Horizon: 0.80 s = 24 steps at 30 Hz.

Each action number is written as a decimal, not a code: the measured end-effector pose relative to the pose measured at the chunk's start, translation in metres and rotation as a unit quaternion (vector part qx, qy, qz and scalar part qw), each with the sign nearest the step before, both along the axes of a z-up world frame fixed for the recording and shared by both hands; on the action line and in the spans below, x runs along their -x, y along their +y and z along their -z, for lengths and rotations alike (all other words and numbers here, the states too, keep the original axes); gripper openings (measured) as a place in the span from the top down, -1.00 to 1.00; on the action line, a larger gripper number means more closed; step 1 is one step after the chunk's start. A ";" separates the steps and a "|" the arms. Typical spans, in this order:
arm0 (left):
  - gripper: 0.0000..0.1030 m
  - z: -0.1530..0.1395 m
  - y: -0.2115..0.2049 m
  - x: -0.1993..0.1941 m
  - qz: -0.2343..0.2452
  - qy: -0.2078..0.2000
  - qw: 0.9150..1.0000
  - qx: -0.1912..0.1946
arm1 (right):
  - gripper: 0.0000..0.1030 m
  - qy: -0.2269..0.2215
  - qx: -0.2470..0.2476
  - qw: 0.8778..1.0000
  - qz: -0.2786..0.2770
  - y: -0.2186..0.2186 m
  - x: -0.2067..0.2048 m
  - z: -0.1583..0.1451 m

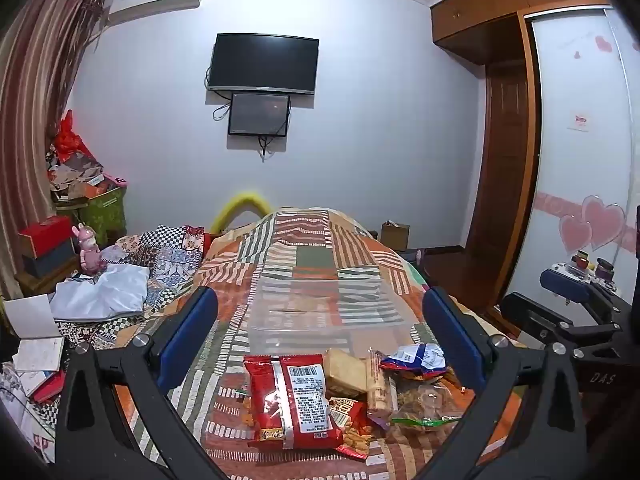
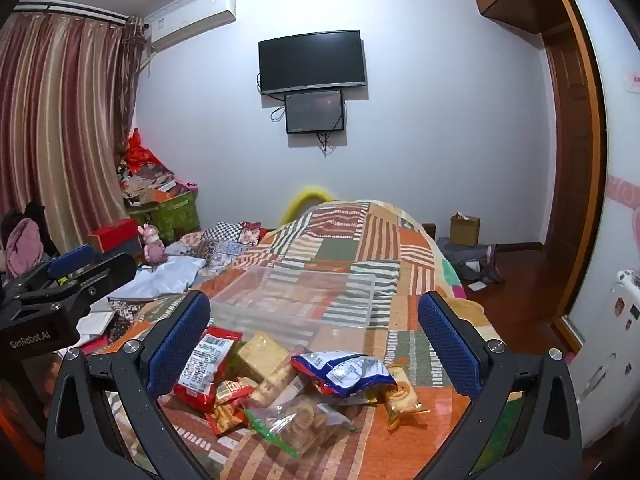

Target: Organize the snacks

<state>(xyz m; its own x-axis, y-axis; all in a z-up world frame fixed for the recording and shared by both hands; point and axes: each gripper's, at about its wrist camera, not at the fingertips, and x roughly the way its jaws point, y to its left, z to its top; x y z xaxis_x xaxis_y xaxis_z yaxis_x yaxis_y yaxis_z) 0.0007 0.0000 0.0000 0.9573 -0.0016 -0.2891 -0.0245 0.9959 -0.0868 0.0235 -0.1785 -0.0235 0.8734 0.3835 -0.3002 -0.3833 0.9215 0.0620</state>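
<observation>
A pile of snack packets lies on the patchwork bedspread (image 1: pixel 320 248) in front of both grippers. It holds a red packet (image 1: pixel 292 400) (image 2: pixel 206 364), a blue and white packet (image 1: pixel 416 360) (image 2: pixel 348 372), a beige cracker pack (image 1: pixel 346 374) (image 2: pixel 262 354) and a clear bag with a green seal (image 1: pixel 424 404) (image 2: pixel 300 424). A clear plastic box (image 1: pixel 320 312) (image 2: pixel 296 304) sits just behind the pile. My left gripper (image 1: pixel 320 332) is open and empty above the pile. My right gripper (image 2: pixel 316 340) is open and empty too. Each also shows in the other's view, the right (image 1: pixel 568 300) and the left (image 2: pixel 60 280).
White cloth (image 1: pixel 104 292) and patterned bedding (image 1: pixel 172 252) lie on the bed's left side. Boxes (image 1: pixel 48 240) and a pink toy (image 1: pixel 90 248) stand at the left by the curtain. A wardrobe (image 1: pixel 512 160) stands at the right. A cardboard box (image 2: pixel 464 230) sits on the floor.
</observation>
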 end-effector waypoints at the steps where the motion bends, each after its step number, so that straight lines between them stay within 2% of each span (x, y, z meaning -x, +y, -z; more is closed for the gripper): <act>1: -1.00 0.000 0.000 0.000 0.000 0.000 1.000 -0.002 | -1.00 0.001 -0.001 1.000 -0.001 0.000 0.000 0.000; 10: -1.00 -0.003 -0.009 -0.004 0.004 0.001 1.000 -0.005 | -1.00 0.001 -0.003 1.000 -0.003 0.001 0.001 -0.002; 24: -1.00 0.000 -0.001 0.001 0.013 -0.003 1.000 -0.008 | -1.00 0.000 -0.010 1.000 -0.008 0.002 0.002 -0.004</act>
